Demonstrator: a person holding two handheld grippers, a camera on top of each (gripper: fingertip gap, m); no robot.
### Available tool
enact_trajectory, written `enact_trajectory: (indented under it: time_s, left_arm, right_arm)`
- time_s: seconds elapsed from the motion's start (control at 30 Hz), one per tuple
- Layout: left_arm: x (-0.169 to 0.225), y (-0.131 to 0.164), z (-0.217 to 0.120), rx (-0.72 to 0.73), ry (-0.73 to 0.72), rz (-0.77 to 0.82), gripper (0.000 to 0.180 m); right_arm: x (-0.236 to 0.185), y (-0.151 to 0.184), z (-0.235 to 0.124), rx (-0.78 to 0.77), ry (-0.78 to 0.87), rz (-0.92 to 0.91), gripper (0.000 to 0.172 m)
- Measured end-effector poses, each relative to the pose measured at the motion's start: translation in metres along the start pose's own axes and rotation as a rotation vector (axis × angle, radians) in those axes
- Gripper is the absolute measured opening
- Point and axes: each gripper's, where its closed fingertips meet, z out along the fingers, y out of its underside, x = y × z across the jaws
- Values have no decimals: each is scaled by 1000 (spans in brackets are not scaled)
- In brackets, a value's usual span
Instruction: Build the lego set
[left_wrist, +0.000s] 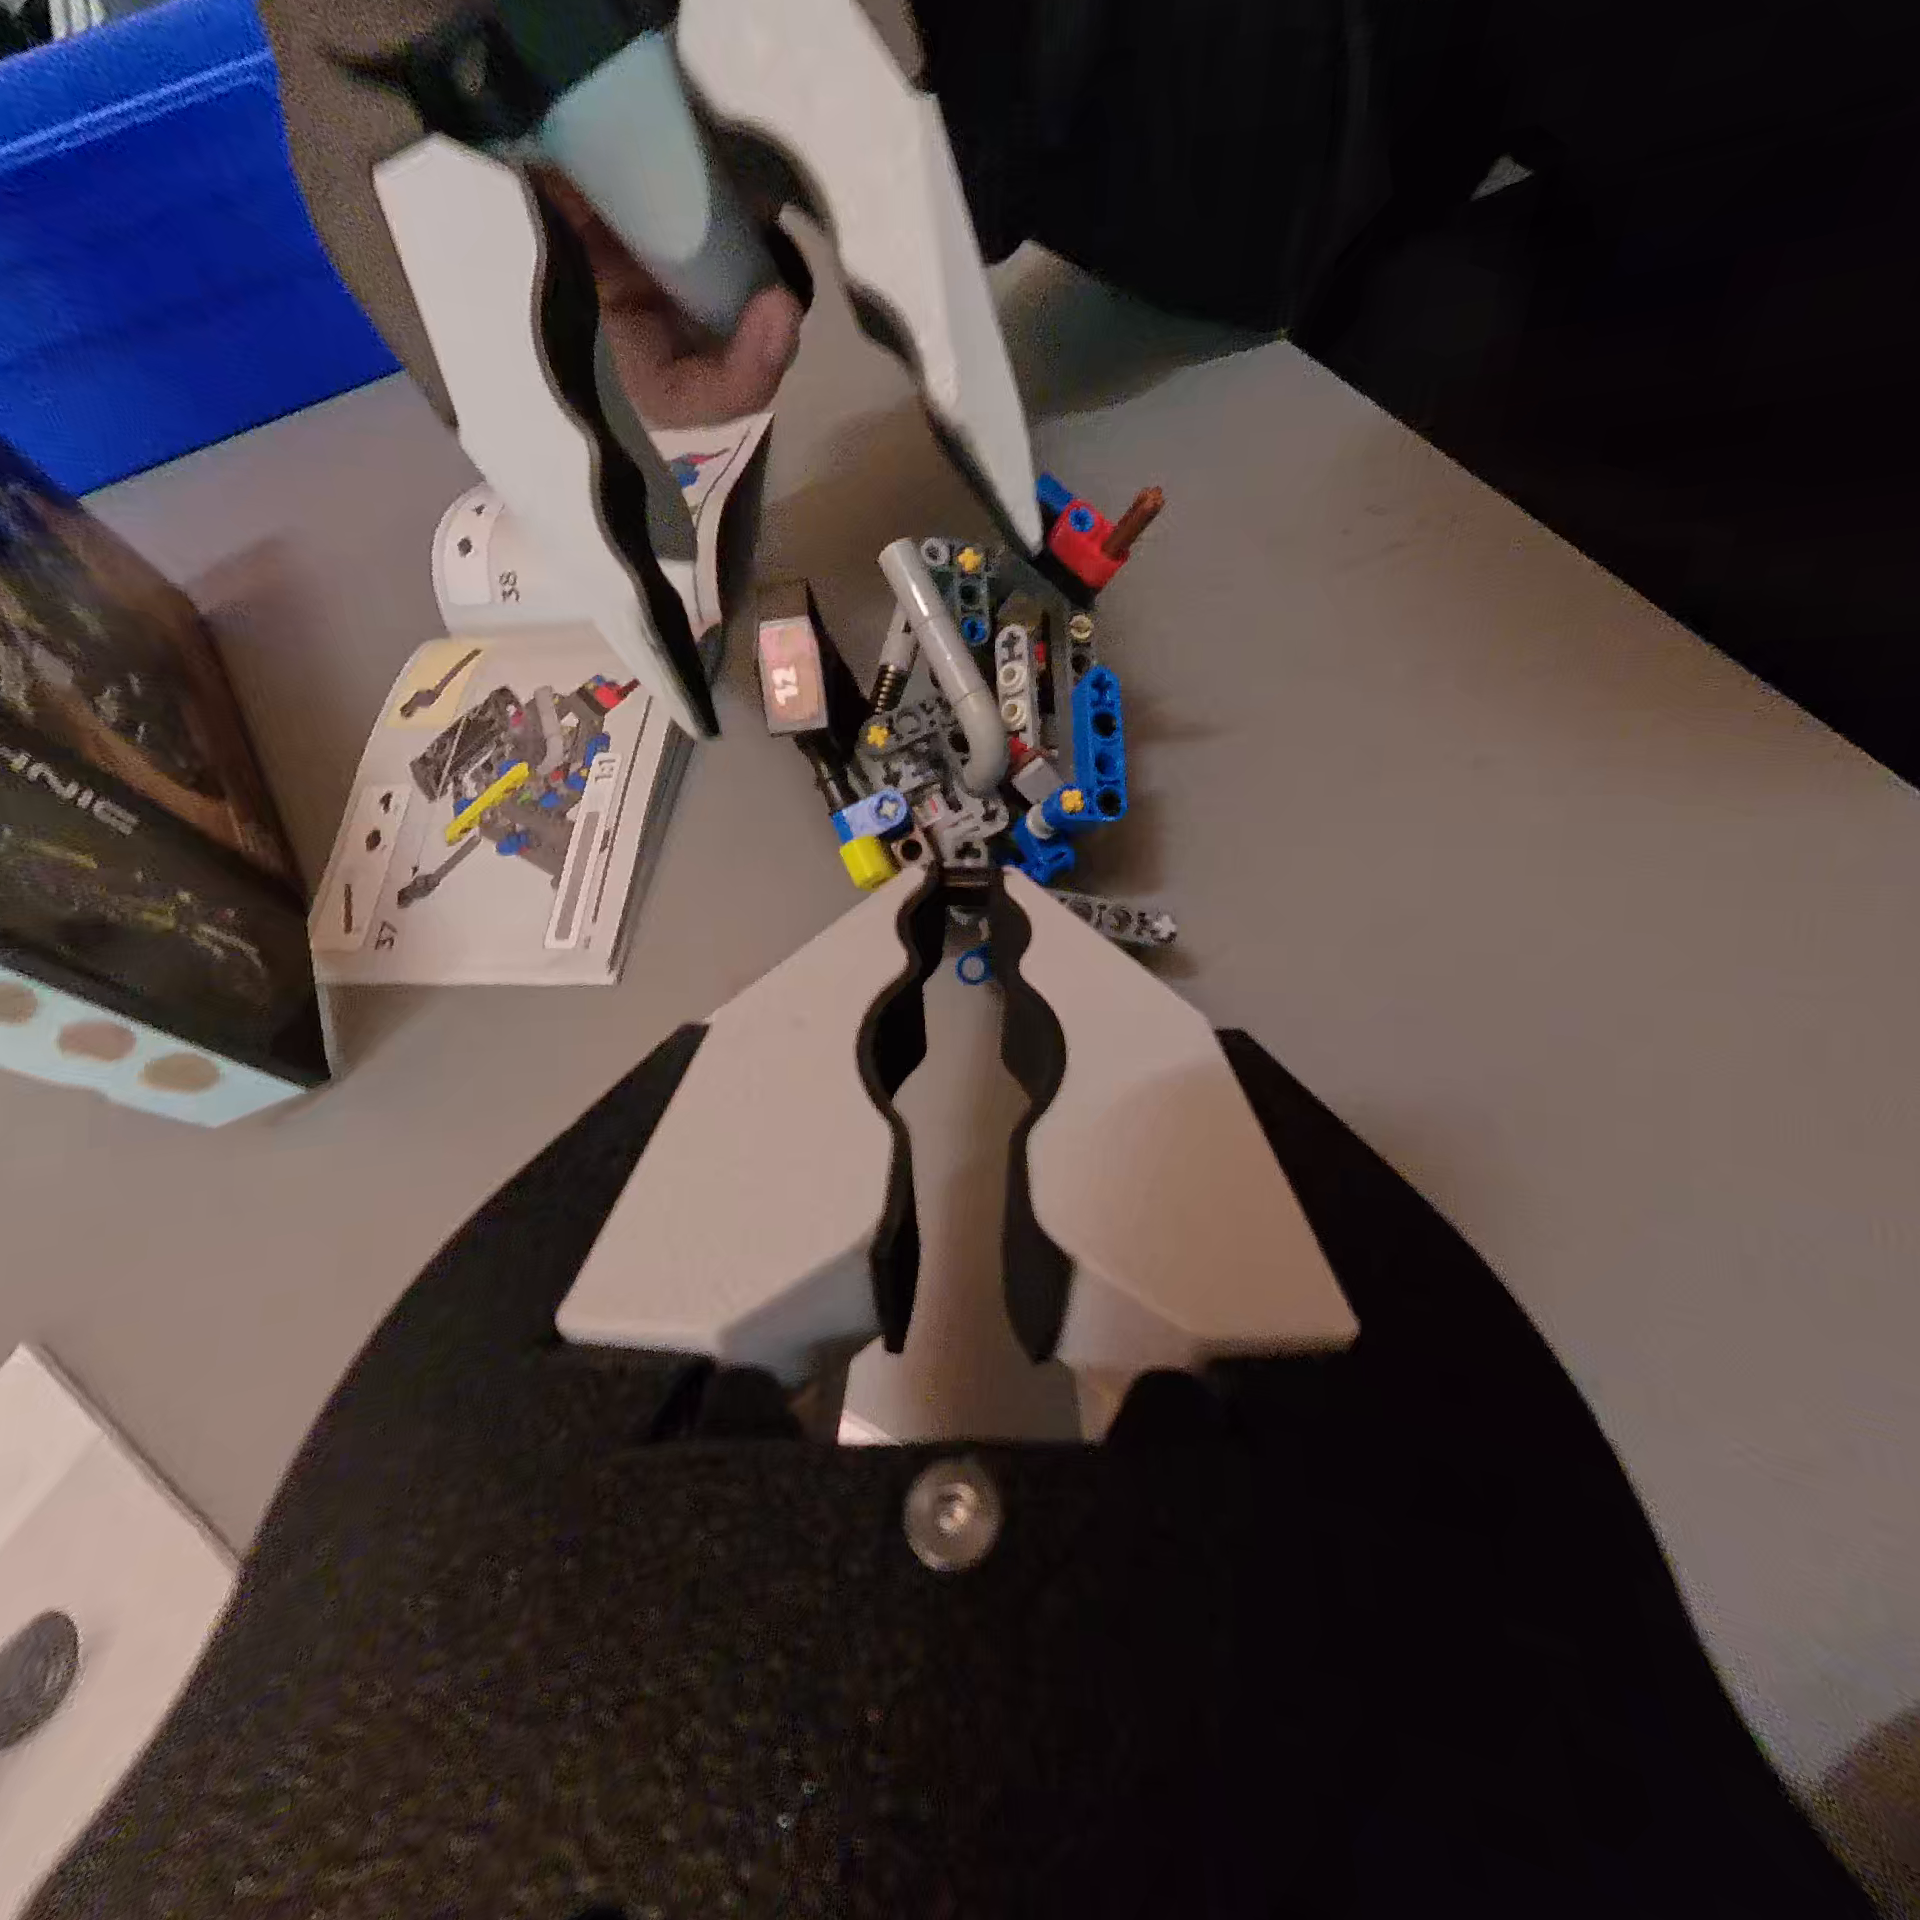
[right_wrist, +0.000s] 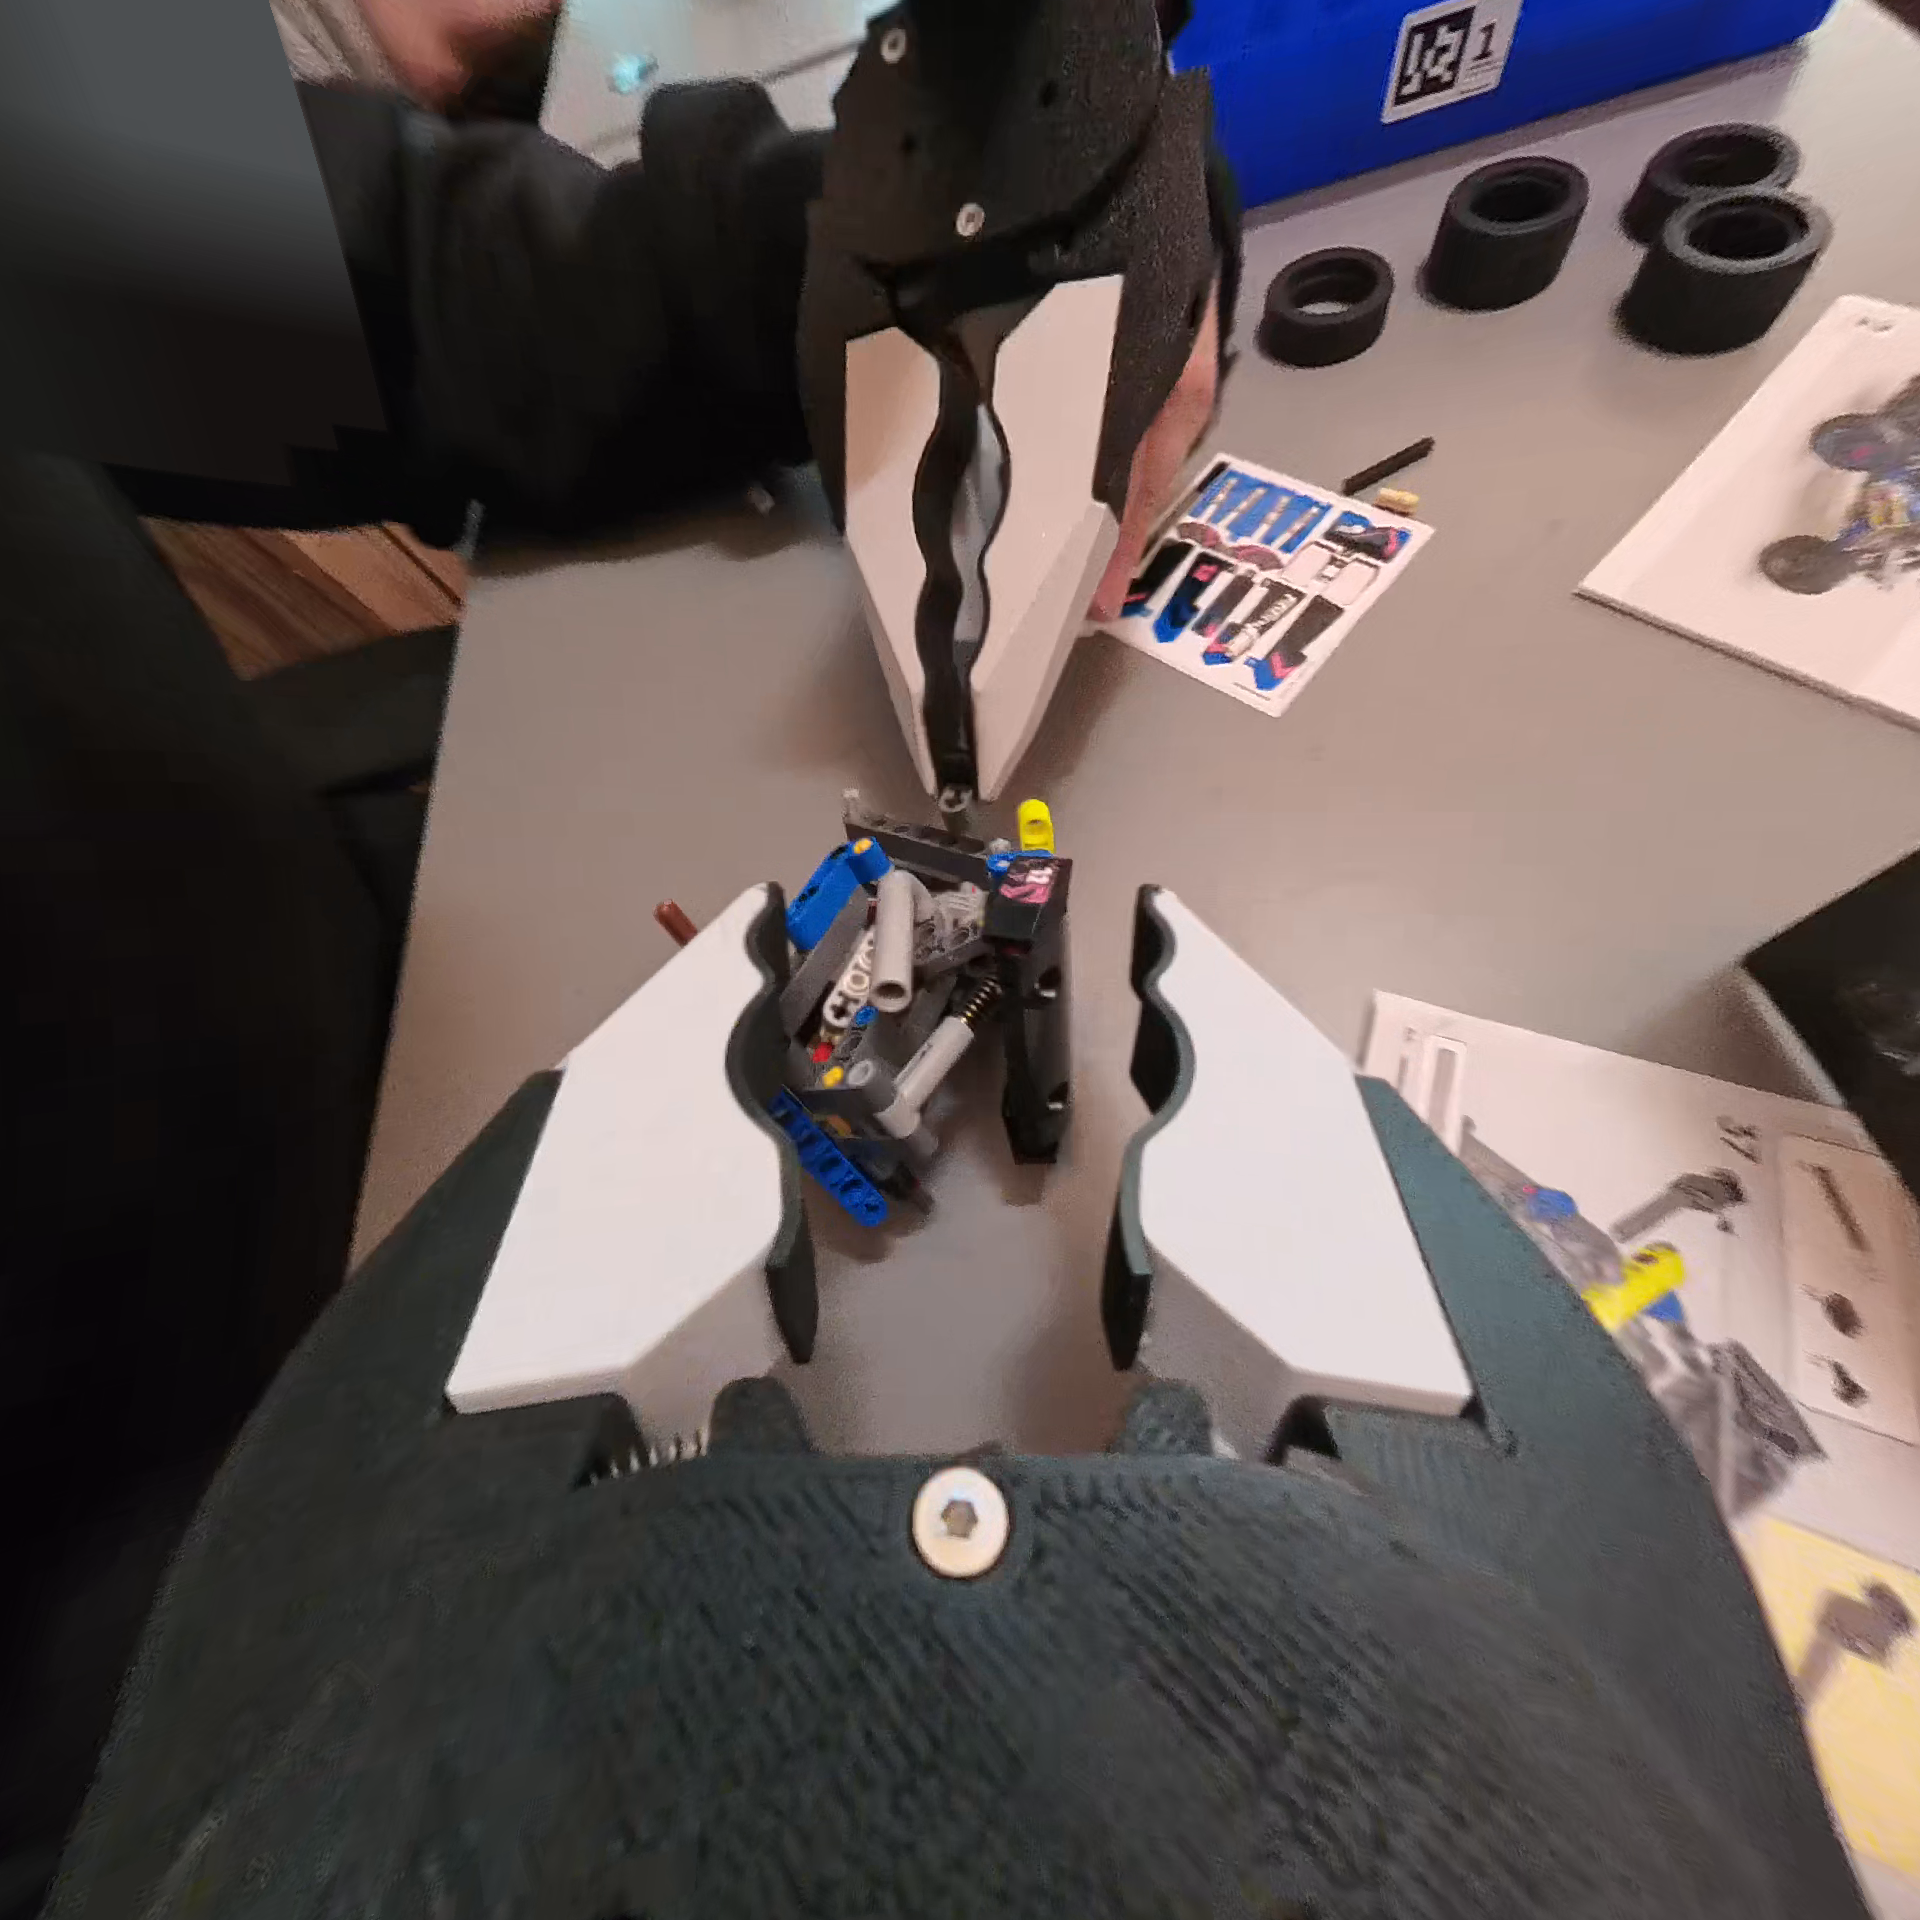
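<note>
My left gripper (left_wrist: 961, 883) was pinched almost shut on a small grey piece at the near end of the brick model (left_wrist: 987, 707), the two dark pads pressing on that bit from either side. In the right wrist view the same gripper (right_wrist: 954, 795) came down from the far side with its tips closed on a tiny grey connector right at the model's far end.

My right gripper (right_wrist: 951, 935) stood wide open around the model (right_wrist: 914, 1029). The left finger (right_wrist: 764, 935) lay against or just beside the blue and grey beams; I could not tell whether it touched. The right finger (right_wrist: 1153, 935) stood clear of the black part, with bare table between them. Nothing was clamped in it.

The model, a tangle of grey, black and blue beams with a yellow bush (left_wrist: 868, 860), a red connector (left_wrist: 1081, 540) and a bent grey tube (left_wrist: 951, 644), sat on the grey table (left_wrist: 1455, 831) close to the dark edge where the person's black sleeve (right_wrist: 540, 312) rested.

An open instruction booklet (left_wrist: 499, 821) lay just beside the model, and a dark box (left_wrist: 135, 810) stood beyond the booklet. A blue bin (left_wrist: 156, 239) stood toward the corner. Four black tyres (right_wrist: 1507, 234) sat in front of the bin, a sticker sheet (right_wrist: 1262, 577) lay near the left gripper, and another printed sheet (right_wrist: 1766, 499) lay toward the table's edge.
</note>
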Motion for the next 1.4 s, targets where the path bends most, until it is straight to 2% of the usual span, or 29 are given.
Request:
enact_trajectory:
  time_s: [0.2,0.47,0.63,0.87,1.03,1.17,1.4]
  left_arm:
    - [-5,3,1,36,33,3,4]
    - [-6,4,3,76,28,-22,4]
    - [-7,5,3,73,25,-15,4]
    - [-5,6,5,57,36,-29,5]
    - [-6,9,6,22,-1,30,5]
    - [-7,12,6,-110,-51,154,5]
    - [-10,12,1,-514,-158,456,5]
  right_arm:
    - [2,27,19,-84,-131,62,55]
    - [-2,21,24,37,-248,-13,59]
    - [-7,17,24,121,-349,2,53]
    - [-9,18,22,122,-376,11,49]
    - [-9,18,22,125,-369,22,47]
    - [-9,18,22,127,-363,22,47]
    - [-8,18,23,129,-353,29,48]
